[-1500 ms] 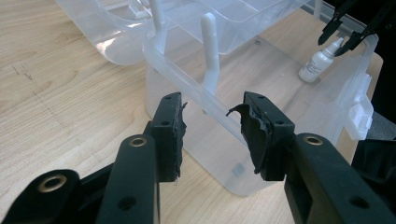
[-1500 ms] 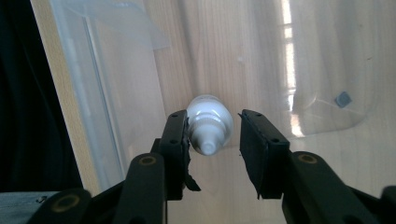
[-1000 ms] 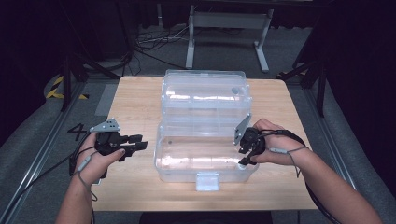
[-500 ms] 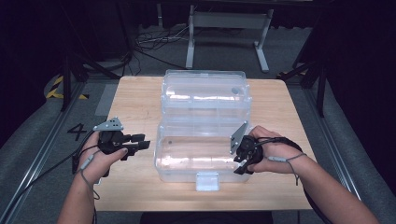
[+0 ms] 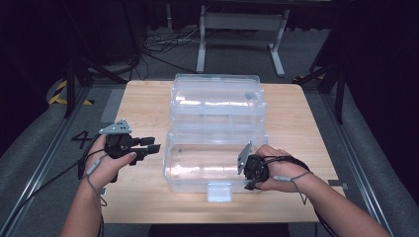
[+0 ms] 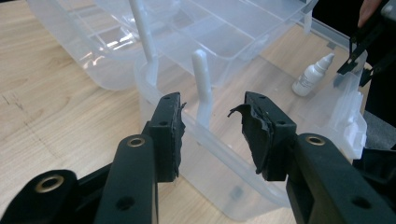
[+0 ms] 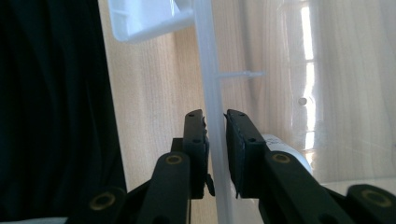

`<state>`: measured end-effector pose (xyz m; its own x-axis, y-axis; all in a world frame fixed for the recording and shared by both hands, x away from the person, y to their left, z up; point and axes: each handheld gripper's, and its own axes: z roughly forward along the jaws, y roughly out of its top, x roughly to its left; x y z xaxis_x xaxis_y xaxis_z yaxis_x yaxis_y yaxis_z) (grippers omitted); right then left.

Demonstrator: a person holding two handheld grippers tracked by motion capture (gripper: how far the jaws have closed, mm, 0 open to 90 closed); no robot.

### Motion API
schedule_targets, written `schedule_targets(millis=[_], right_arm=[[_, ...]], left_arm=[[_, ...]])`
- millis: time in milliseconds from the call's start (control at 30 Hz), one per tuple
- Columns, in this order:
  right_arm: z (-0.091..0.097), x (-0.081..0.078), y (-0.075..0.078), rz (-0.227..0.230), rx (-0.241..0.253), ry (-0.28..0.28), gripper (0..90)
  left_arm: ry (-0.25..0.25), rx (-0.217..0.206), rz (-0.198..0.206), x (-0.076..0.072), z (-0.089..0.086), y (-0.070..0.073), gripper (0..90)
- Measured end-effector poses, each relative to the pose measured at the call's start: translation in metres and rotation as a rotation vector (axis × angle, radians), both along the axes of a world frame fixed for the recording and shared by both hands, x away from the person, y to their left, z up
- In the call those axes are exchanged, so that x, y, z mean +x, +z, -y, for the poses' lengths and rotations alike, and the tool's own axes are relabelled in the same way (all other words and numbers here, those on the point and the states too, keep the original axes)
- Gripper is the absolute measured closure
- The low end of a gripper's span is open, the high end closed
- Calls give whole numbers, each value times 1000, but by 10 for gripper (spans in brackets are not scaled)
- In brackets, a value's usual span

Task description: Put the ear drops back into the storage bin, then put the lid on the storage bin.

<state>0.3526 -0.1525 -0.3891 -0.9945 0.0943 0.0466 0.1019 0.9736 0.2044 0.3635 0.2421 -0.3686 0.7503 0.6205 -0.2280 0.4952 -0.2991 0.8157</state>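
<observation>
**Jaws on the box wall**

Jaws of right gripper just closing onto front wall of clear plastic box at mid-bench, wall between pads. Left gripper half open, empty, beside box's left end. Probably light, slick, flexing: grip rim.

I see a clear plastic box lying open across the middle of the desk, its lid swung back flat on the far side (latch tab facing me). A small white dropper bottle stands inside at the right end.
</observation>
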Motion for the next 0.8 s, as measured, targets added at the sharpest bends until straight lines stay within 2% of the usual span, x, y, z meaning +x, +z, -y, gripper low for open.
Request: schedule_targets(millis=[200,333,533,800], right_arm=[[0,-2,-3,28,-1,10,821],[0,-3,-4,38,1,9,822],[1,-3,-3,39,5,0,821],[2,-4,-4,32,19,-25,817]], left_arm=[[-5,-25,32,7,4,9,583],[-4,-34,32,12,8,13,584],[-32,-36,60,23,19,29,581],[-79,-22,101,40,45,52,573]])
